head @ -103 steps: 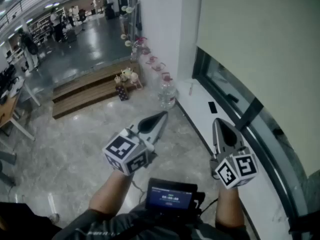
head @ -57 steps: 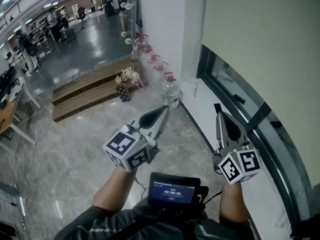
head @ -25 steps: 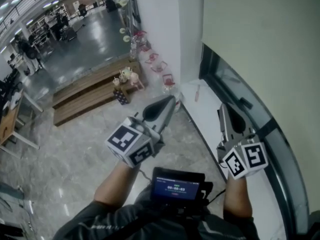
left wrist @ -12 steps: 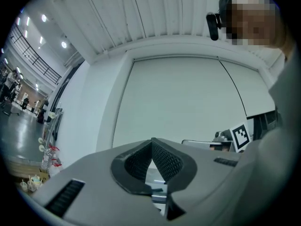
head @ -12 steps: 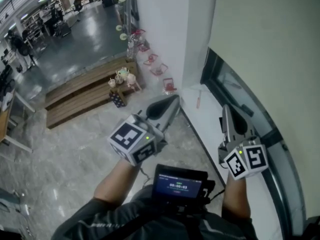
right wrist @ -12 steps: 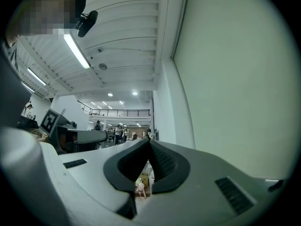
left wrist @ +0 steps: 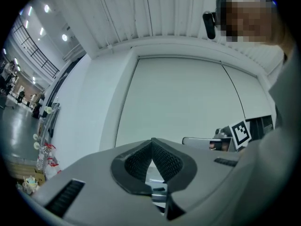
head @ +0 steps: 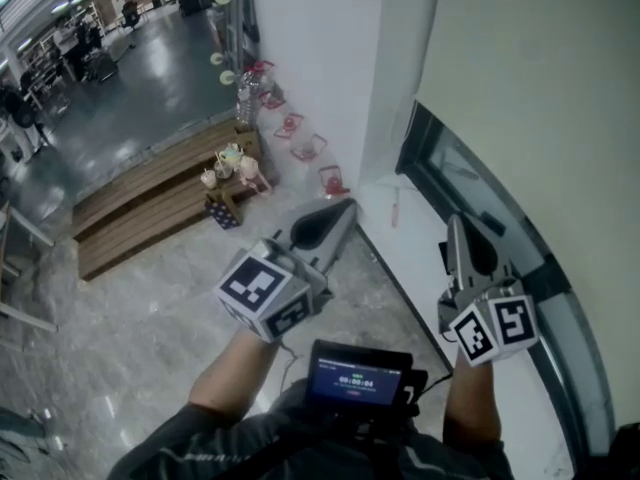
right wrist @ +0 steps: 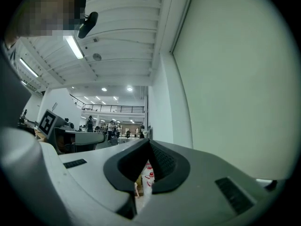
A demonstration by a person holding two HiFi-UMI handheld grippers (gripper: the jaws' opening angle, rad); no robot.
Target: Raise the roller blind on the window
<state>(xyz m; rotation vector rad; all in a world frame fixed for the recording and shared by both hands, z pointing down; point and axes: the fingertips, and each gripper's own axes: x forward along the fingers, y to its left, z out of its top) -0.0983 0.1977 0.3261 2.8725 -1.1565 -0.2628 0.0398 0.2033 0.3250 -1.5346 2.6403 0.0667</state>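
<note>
The pale roller blind hangs low over the window, its bottom edge slanting across the head view's right side. Both grippers are held out in front of me, level with each other and apart from the blind. My left gripper is shut and empty, its tip over the floor beside the white sill. My right gripper is shut and empty above the sill, below the blind's edge. The blind fills the left gripper view behind the left gripper. The blind stands right of the right gripper.
A white pillar stands left of the window. Small red wire items line its foot, and wooden steps with small ornaments lie to the left. A thin red stick lies on the sill. A screen device hangs at my chest.
Both grippers have moved forward together toward the pillar and window, and the steps and floor have slid back and left in the head view. Both pairs of jaws stay shut.
</note>
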